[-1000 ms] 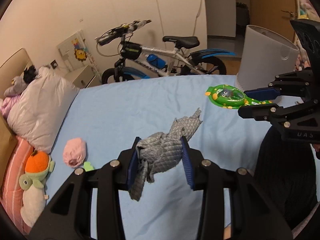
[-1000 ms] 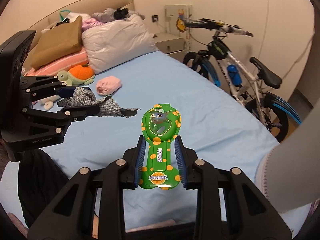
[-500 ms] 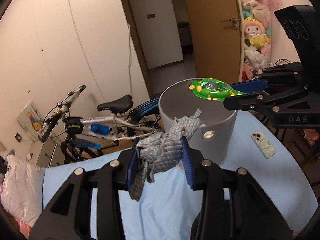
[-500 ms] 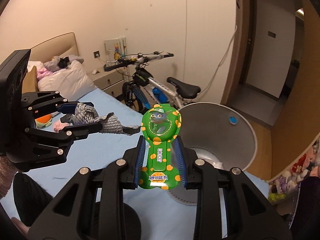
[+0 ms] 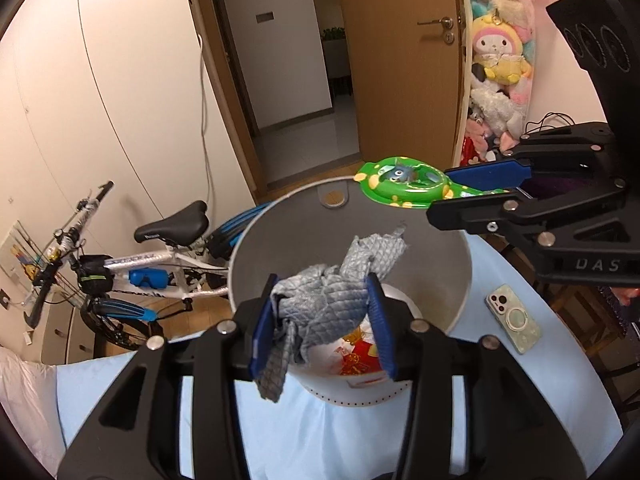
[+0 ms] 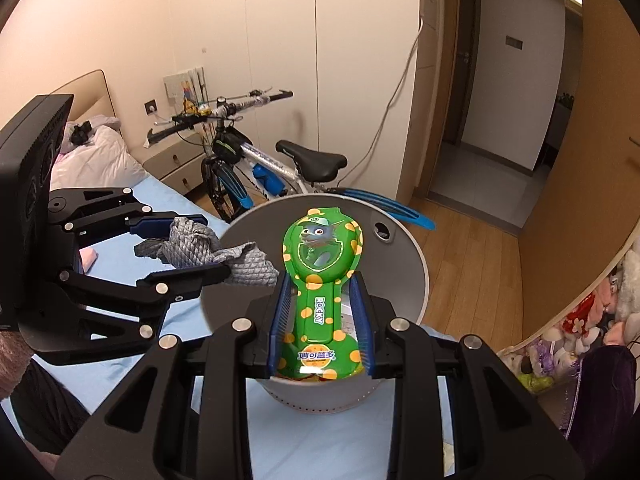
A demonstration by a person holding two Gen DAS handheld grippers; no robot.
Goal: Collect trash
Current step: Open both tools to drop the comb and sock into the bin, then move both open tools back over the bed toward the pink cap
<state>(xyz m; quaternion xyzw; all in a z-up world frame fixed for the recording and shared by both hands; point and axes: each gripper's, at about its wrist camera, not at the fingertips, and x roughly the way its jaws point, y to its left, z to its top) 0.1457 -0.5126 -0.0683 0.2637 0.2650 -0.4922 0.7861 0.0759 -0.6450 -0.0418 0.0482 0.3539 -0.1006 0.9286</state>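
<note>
My left gripper (image 5: 322, 316) is shut on a crumpled grey quilted cloth (image 5: 328, 296) and holds it over the open mouth of a grey round bin (image 5: 456, 280). My right gripper (image 6: 320, 316) is shut on a green spotted toy package (image 6: 320, 264) marked ROCKY and holds it above the same bin (image 6: 404, 248). In the left wrist view the package (image 5: 404, 182) hovers over the bin's far rim. In the right wrist view the cloth (image 6: 204, 246) hangs at the bin's left rim. Red and white trash (image 5: 356, 356) lies inside the bin.
The bin stands on a light blue bed (image 5: 520, 392). A phone (image 5: 512, 318) lies on the bed right of the bin. A bicycle (image 6: 256, 168) stands against the wall beyond the bed. Plush toys (image 5: 496, 60) hang by an open door (image 5: 400, 60).
Both grippers have swung from over the bed to above the bin, still holding the cloth and the package. The bin's inside now shows below them.
</note>
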